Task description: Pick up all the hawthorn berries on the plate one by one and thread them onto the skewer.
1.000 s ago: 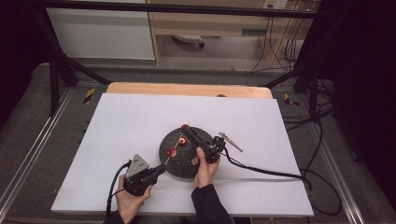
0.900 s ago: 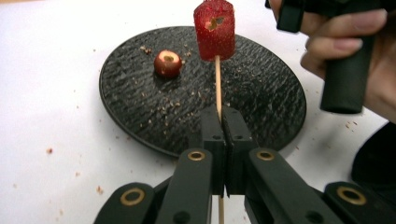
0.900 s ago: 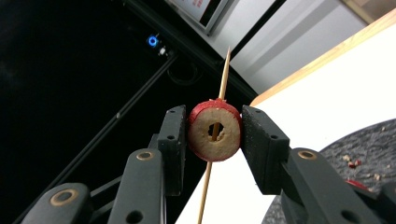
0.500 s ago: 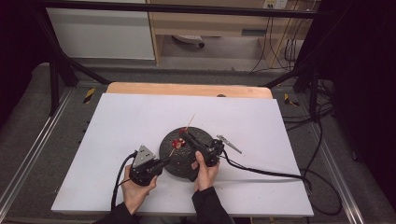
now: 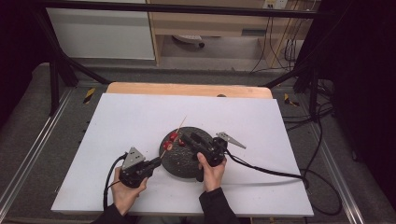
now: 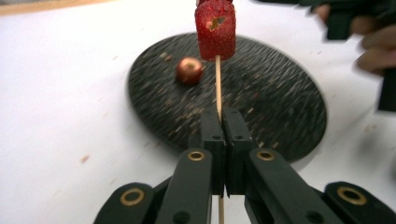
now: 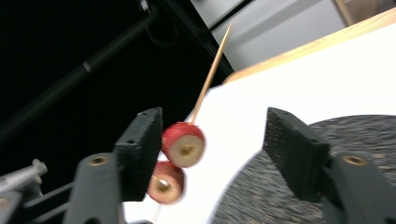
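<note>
Left gripper (image 5: pixel 158 162): held low at the near-left of the worktop (image 5: pixel 116 121); in the left gripper view (image 6: pixel 223 135) its jaws were shut on the skewer.
Right gripper (image 5: pixel 186 137): over the plate; in the right gripper view (image 7: pixel 212 144) its jaws stood wide apart with nothing between the pads, the fruit just beside the left jaw. Touching or not could not be told.
Skewer (image 6: pixel 218 88): thin wooden stick rising from the left jaws; its lower end was cut off at the frame's bottom, its pointed tip (image 7: pixel 215 60) seen against the dark background.
Fruit on skewer: two red pieces (image 7: pixel 184 144) with pale cut faces; the lower one (image 7: pixel 166 183) was partly hidden by the jaw. In the left gripper view the upper piece was cut off by the top edge, and only one piece (image 6: pixel 215 29) was clear.
Loose fruit (image 6: pixel 189 70): one small red piece lying on the plate, blurred.
Plate (image 5: pixel 187 163): dark, round, speckled, on the white worktop; its right part was covered by the right hand (image 5: pixel 211 171).
Left hand (image 5: pixel 125 193): partly cut off by the bottom edge.
</note>
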### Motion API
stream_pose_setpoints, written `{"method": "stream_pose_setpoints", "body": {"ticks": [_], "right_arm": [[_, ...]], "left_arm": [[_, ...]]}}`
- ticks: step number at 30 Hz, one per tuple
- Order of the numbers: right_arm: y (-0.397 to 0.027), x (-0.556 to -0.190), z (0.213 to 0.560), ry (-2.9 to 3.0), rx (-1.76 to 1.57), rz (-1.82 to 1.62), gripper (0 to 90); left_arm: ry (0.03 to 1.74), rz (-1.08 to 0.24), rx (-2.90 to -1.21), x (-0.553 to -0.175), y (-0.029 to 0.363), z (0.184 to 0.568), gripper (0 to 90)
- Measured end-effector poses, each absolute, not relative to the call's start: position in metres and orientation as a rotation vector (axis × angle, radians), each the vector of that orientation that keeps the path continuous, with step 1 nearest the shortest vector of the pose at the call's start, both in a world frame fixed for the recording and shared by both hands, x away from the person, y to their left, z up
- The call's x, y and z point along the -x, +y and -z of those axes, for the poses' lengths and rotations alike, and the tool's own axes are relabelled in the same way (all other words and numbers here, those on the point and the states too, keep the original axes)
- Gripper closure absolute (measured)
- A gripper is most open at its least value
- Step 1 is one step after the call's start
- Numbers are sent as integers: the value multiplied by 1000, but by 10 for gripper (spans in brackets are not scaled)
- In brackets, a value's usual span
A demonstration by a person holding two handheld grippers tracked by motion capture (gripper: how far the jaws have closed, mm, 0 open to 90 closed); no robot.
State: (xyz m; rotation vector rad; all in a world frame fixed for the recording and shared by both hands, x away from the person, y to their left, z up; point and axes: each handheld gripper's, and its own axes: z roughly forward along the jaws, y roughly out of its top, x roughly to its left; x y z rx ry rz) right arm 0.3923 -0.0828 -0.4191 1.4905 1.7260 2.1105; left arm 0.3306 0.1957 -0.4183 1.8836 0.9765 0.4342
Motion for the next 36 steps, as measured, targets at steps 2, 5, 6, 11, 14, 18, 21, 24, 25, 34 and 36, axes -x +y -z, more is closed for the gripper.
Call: {"method": "stream_pose_setpoints", "body": {"ticks": [2,5,6,11,14,18,21,24,25,34,36], "right_arm": [[-87,-393,416,1793,-1457,-2036,259],[-91,-395,413,1901,-1419,-1936,166],[-92,-396,413,1945,-1398,-1897,137],[-97,-398,415,2139,-1341,-1701,79],[-100,-397,415,2239,-1297,-1607,71],[-104,-398,412,2324,-1262,-1489,59],[-105,-401,410,2362,-1244,-1440,58],[-104,-404,405,2391,-1217,-1373,52],[-102,-406,402,2404,-1203,-1336,50],[-74,-427,386,2529,-1097,-1126,52],[-69,-434,385,2553,-1085,-1086,59]], "left_arm": [[984,-430,-1890,-330,204,420,889],[992,-442,-1894,-328,214,421,888],[992,-437,-1897,-327,217,421,888],[971,-429,-1905,-322,224,422,887],[959,-410,-1903,-320,229,422,887],[971,-397,-1900,-319,236,426,886],[986,-384,-1894,-320,242,428,886],[1000,-375,-1888,-320,247,429,886],[999,-375,-1885,-319,248,429,886],[1000,-380,-1888,-320,250,431,886],[1004,-374,-1887,-320,251,432,886]]}}
